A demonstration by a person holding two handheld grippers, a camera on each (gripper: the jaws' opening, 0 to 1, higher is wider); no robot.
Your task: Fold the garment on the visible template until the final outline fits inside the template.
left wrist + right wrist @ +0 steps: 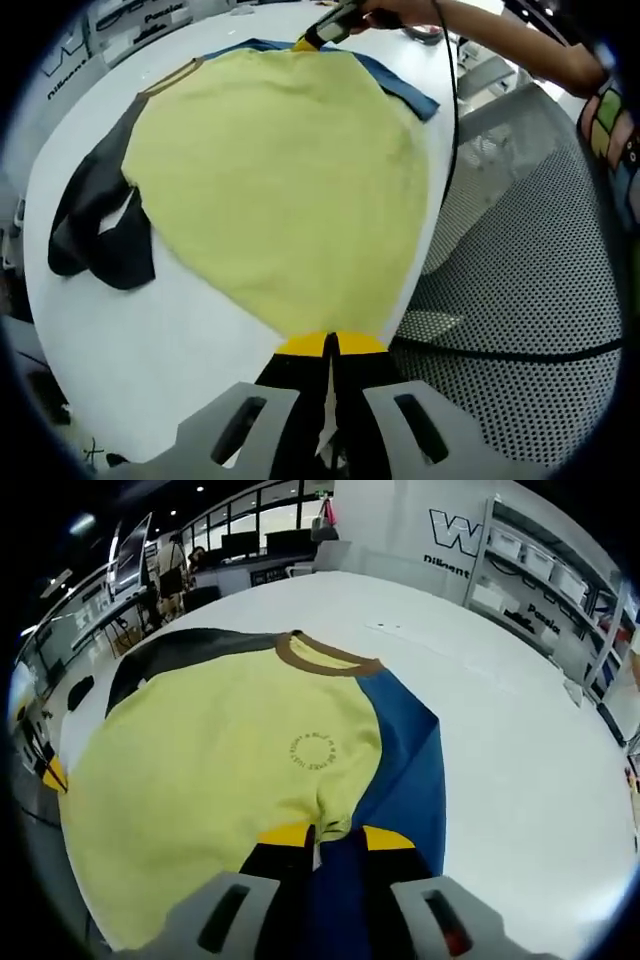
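On the white table [520,750] lay the yellow T-shirt with one dark grey and one blue sleeve [280,190]. Left gripper [330,350] and right gripper [315,838] were each pinched shut on its fabric. Uneven pulling could bunch the cloth or slide it off the table edge.

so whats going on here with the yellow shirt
A person is working a yellow shirt with a dark sleeve and a blue sleeve, spread flat on a white table. The left gripper has its jaws closed on the shirt's hem at the table edge. The right gripper is clamped on fabric where the yellow body meets the blue sleeve. No fold has been made yet.
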